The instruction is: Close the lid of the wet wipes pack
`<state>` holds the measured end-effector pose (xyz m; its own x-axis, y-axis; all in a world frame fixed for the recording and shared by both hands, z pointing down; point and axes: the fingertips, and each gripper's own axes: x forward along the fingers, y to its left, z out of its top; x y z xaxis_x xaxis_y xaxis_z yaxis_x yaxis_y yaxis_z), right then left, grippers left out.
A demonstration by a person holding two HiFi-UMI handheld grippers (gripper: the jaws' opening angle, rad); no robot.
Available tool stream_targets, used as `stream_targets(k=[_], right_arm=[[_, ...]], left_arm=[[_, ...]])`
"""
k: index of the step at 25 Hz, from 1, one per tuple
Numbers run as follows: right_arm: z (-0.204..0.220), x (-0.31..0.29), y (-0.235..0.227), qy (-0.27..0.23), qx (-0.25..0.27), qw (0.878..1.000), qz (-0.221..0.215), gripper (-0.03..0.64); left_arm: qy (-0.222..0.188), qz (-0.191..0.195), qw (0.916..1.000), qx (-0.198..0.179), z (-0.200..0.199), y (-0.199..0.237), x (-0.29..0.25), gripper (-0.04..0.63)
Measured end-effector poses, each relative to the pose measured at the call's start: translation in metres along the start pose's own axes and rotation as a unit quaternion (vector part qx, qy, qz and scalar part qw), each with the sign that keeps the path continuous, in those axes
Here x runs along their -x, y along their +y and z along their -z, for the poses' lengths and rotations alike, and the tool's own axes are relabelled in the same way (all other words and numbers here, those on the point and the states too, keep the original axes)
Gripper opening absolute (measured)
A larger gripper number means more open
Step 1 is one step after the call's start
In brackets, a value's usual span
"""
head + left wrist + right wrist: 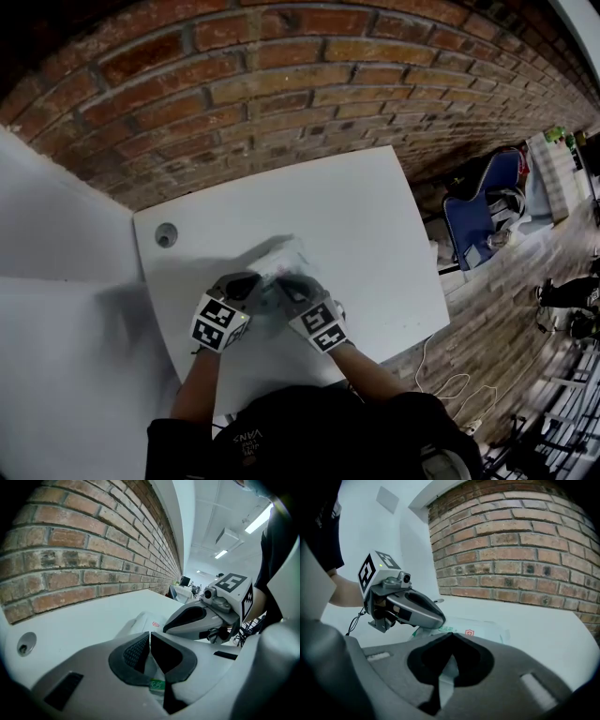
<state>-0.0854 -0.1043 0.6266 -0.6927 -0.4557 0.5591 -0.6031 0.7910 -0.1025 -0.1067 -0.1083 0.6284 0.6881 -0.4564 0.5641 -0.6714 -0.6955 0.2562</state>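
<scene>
Two handheld grey grippers meet nose to nose over the soft white wet wipes pack [487, 629], which lies flat near the middle of the white rectangular table [366, 216], a little toward the person's edge. The left gripper [150, 634] has its black ribbed pads brought together so that the tips touch. Through the narrow wedge behind those tips shows pale film with a small green printed patch, which seems to be the pack's surface just underneath rather than anything pinched. The right gripper [451, 637] is likewise clenched, its tips meeting, and a pale strip of the same film shows in the gap behind them. Each gripper view shows the other gripper's nose lying low across the pack, close to or touching its top. A small red emblem on the pack's wrapper shows beyond both noses. The head view blurs the pack, so the lid's position cannot be made out. A red brick wall [281, 94] runs along the table's far edge. A round grey grommet [166, 234] sits in the table's far left corner, well apart from the pack. A blue chair [483, 211] stands on the wooden floor to the right.
</scene>
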Motion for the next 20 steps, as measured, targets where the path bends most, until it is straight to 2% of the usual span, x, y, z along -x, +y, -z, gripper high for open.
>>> stream_targets(k=[20], right_arm=[[-0.0027,0.0047,-0.0012,-0.010,-0.037,0.999,0.001,-0.002]], left_arm=[[-0.013,-0.011,0.9998,0.014,-0.0079,-0.0011,0.0080,0.003]])
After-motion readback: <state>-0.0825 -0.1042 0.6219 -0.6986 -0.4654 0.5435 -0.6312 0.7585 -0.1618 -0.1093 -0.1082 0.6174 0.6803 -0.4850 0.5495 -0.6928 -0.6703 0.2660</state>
